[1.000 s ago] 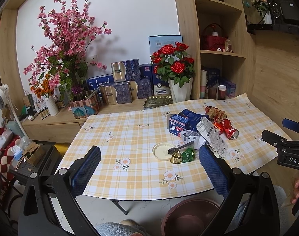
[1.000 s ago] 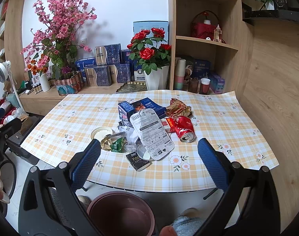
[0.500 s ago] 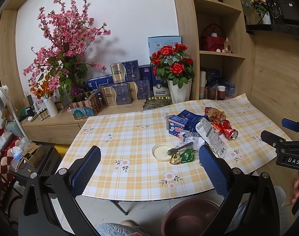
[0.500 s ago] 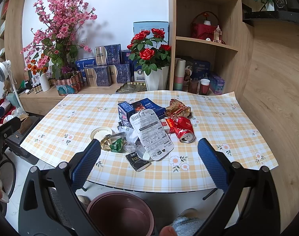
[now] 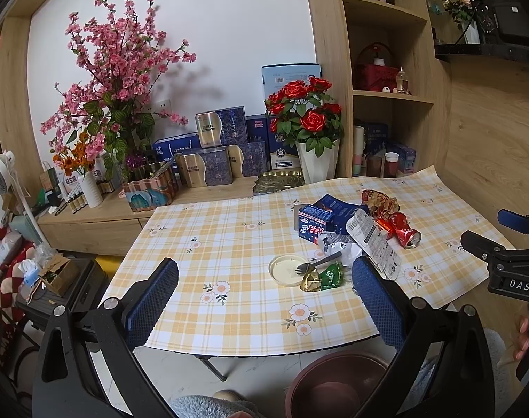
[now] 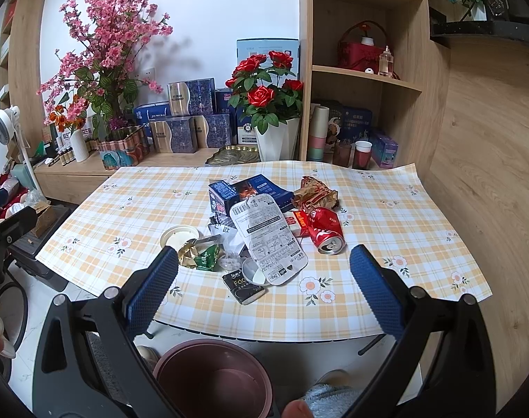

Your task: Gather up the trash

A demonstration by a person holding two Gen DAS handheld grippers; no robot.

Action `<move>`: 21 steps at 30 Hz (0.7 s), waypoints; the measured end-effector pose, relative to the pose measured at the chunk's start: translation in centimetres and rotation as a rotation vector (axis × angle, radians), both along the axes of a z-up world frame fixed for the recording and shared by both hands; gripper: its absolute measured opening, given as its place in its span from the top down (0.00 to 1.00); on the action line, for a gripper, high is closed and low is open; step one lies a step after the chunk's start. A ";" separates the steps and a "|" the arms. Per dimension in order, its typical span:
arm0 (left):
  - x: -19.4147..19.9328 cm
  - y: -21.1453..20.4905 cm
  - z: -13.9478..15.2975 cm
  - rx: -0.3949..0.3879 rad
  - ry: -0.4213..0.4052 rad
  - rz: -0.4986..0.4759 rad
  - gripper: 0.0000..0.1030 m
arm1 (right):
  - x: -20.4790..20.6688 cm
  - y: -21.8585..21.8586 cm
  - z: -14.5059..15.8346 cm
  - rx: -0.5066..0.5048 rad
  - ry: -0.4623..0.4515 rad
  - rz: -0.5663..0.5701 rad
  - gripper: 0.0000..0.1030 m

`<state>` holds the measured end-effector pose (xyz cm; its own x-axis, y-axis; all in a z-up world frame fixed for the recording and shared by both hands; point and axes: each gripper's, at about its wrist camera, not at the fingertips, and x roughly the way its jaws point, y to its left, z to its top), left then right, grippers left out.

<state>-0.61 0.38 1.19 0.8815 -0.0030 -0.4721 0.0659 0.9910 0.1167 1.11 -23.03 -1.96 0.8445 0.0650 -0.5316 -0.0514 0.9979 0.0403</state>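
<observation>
left claw (image 5: 264,299) edged slightly nearer the table (image 5: 229,244)

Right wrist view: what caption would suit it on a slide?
Open fingers hover before a litter pile, red can included, on a checked table, bin below.

The left gripper (image 5: 264,299), black-framed with blue textured pads (image 5: 152,301), is held with its jaws spread wide and nothing between them, level and short of the near edge of the yellow checked tablecloth (image 5: 236,244). The right gripper (image 6: 264,289), of the same black and blue build, is likewise wide apart and empty, also just short of that near edge. Each shows in the other's view at the frame's side: the right gripper's black body at the right, the left's at the left. Fingertips (image 5: 523,327) of the holding hand show beneath it.
</observation>
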 end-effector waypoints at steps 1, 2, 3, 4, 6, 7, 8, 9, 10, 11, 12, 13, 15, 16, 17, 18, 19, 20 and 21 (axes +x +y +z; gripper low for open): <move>0.0 0.0 0.0 0.000 0.001 0.000 0.05 | 0.0 0.0 0.0 0.000 0.000 0.001 0.06; 0.0 0.0 0.1 0.001 0.001 0.001 0.05 | 0.1 0.1 -0.1 -0.001 -0.001 0.000 0.06; 0.1 -0.2 0.1 0.001 0.001 0.001 0.05 | 0.1 0.1 -0.1 -0.002 -0.001 -0.001 0.06; 0.0 -0.2 0.1 -0.001 0.000 -0.002 0.05 | 0.2 0.1 -0.1 -0.003 -0.001 -0.001 0.06; 0.1 -0.3 0.3 -0.002 -0.002 -0.005 0.05 | 0.0 -0.1 0.1 -0.004 0.000 -0.002 0.06; 0.1 -0.4 0.3 0.001 -0.003 -0.003 0.05 | 0.1 -0.3 0.1 -0.002 0.000 -0.004 0.06; 0.2 -0.5 0.2 0.005 -0.007 -0.003 0.05 | 0.2 -0.3 0.0 0.008 -0.002 -0.005 0.06; 0.3 -0.5 0.2 0.007 -0.012 -0.012 0.05 | 0.4 -0.5 -0.4 0.025 -0.006 -0.005 0.06; 0.6 -0.7 0.0 0.010 -0.015 -0.027 0.05 | 0.2 -0.8 -0.5 0.044 -0.008 -0.006 0.06; 0.7 -0.7 -0.1 0.010 -0.018 -0.039 0.05 | 0.4 -1.0 -0.7 0.060 -0.005 -0.010 0.06; 0.8 -0.7 -0.3 0.007 -0.018 -0.055 0.05 | 0.9 -1.1 -0.6 0.065 -0.002 -0.013 0.06; 1.1 -0.3 -0.7 -0.001 -0.011 -0.071 0.05 | 1.2 -1.2 -0.9 0.066 -0.002 -0.017 0.06; 1.9 0.2 -1.5 -0.034 0.023 -0.090 0.05 | 1.5 -1.1 -1.6 0.056 0.002 -0.011 0.06; 2.2 0.6 -2.0 -0.050 0.035 -0.090 0.05 | 1.9 -1.1 -2.2 0.041 0.006 -0.006 0.06; 2.6 0.9 -2.5 -0.065 0.047 -0.091 0.05 | 2.3 -1.1 -2.6 0.027 0.010 -0.004 0.06; 2.9 1.1 -2.9 -0.070 0.055 -0.090 0.05 | 2.5 -1.0 -2.9 0.017 0.013 -0.003 0.06; 3.2 1.2 -3.3 -0.068 0.057 -0.085 0.05 | 3.0 -0.8 -3.6 -0.008 0.025 0.004 0.06; 3.5 1.3 -3.6 -0.063 0.053 -0.077 0.05 | 3.5 -0.8 -4.1 -0.023 0.032 0.007 0.06; 3.6 1.7 -4.0 -0.058 0.048 -0.071 0.05 | 4.0 -0.7 -4.6 -0.041 0.042 0.010 0.06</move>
<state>2.98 2.04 -2.82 0.8545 -0.0932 -0.5110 0.1405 0.9886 0.0547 5.06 -23.70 -6.59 0.8205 0.0509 -0.5694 -0.0604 0.9982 0.0022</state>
